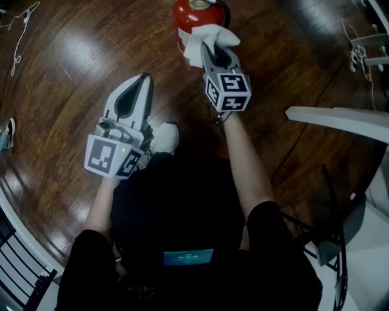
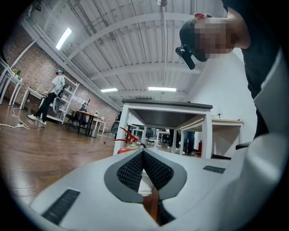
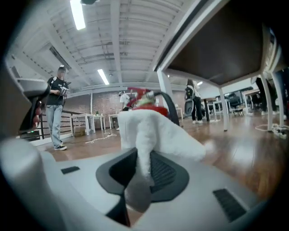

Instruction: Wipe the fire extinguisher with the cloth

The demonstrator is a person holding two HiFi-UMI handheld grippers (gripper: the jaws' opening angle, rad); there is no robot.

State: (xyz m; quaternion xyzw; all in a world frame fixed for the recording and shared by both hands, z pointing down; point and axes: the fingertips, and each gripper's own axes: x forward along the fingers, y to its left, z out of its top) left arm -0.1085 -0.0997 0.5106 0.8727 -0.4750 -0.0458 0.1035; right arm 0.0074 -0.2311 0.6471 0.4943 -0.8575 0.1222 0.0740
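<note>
a person in dark clothes looks down over a dark wooden floor (image 1: 73, 79), a claw in each hand. the right forearm (image 1: 244, 159), bare below a short sleeve, is stretched straight ahead. it carries the right claw (image 1: 219, 50) up to the red fire extinguisher (image 1: 187, 17), which stands on the floor at the top edge of the head view. the right claw is clenched on a white cloth (image 1: 205, 35), which bunches above the claw's tips and lies against the extinguisher's red body. in the right gripper view, a fold of the cloth hangs down between the two dark pads (image 3: 165, 173) and is pinched there. the extinguisher's red top and a black curved part rise right behind it. the left forearm (image 1: 100, 203) is drawn in closer to the body. the left claw (image 1: 146, 76) points forward and slightly right, well short of the extinguisher and apart from the cloth. its jaws are pressed together at the tips with nothing between them. one white shoe (image 1: 165, 138) shows on the floor just right of the left claw's body. a white table's edge (image 1: 340, 120) juts in at the right, and loose cables (image 1: 18, 42) trail over the floor at the upper left.
</note>
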